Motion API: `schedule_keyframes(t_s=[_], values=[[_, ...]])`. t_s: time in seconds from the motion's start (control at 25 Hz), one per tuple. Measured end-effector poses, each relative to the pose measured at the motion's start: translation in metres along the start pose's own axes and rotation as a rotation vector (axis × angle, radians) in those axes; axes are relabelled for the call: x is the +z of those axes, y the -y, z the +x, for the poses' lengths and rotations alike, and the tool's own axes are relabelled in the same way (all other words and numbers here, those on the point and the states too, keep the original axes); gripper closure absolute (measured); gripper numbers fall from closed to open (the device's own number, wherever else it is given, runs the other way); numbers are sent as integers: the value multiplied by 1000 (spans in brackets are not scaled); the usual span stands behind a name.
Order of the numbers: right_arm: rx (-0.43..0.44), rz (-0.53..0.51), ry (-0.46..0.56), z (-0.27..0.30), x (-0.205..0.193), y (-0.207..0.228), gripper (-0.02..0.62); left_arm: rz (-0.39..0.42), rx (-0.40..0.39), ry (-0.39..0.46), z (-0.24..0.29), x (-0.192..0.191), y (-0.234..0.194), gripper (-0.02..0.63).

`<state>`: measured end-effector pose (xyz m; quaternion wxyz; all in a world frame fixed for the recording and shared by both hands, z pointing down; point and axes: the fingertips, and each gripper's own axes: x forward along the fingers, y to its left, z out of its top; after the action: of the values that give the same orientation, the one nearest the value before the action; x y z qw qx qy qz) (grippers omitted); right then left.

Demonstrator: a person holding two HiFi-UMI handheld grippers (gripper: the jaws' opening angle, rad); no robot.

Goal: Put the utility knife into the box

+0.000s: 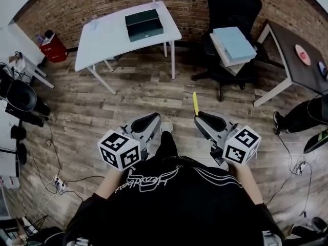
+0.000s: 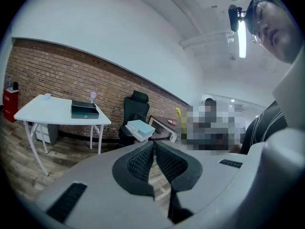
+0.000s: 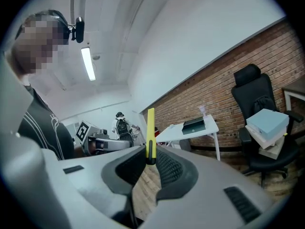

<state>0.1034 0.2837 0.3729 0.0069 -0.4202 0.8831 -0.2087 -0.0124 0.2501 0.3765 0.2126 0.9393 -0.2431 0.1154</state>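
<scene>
Yellow plastic utility knife (image 3: 150, 128) stands gripped by its lower end in the right gripper's (image 3: 149, 154) jaws, well apart from the dark green metal box (image 1: 144, 24) on the white table (image 1: 100, 47). So short a hold could let it pivot or slip on the way. Left gripper (image 2: 154, 146) is clenched on nothing. Only the head view shows the wooden floor (image 1: 138, 94) between; the box seems open, though it is too small to be sure.

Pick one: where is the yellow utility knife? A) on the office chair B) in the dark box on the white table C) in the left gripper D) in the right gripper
D: the utility knife stands pinched between the fingers of the right gripper; the left gripper is shut on nothing, and the box sits far off on the table.
</scene>
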Motion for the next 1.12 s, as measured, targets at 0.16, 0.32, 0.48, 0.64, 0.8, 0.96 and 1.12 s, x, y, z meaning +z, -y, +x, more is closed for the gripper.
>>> schedule_keyframes(t_s=[0.16, 0.32, 0.48, 0.64, 0.8, 0.96, 1.12], values=[[5, -1, -10, 29, 10, 28, 528, -9, 8, 7, 21, 15, -34, 566], [7, 1, -14, 69, 31, 61, 528, -15, 19, 21, 44, 42, -79, 566], [11, 10, -32, 122, 55, 99, 528, -31, 38, 23, 66, 73, -133, 566], [9, 26, -66, 180, 76, 135, 528, -52, 53, 23, 89, 102, -191, 566], [38, 9, -118, 232, 92, 160, 527, -76, 82, 43, 107, 123, -243, 566], [47, -26, -145, 270, 108, 179, 526, -81, 108, 57, 122, 139, -283, 566], [42, -29, -155, 290, 113, 192, 527, -74, 115, 46, 130, 146, -300, 566]])
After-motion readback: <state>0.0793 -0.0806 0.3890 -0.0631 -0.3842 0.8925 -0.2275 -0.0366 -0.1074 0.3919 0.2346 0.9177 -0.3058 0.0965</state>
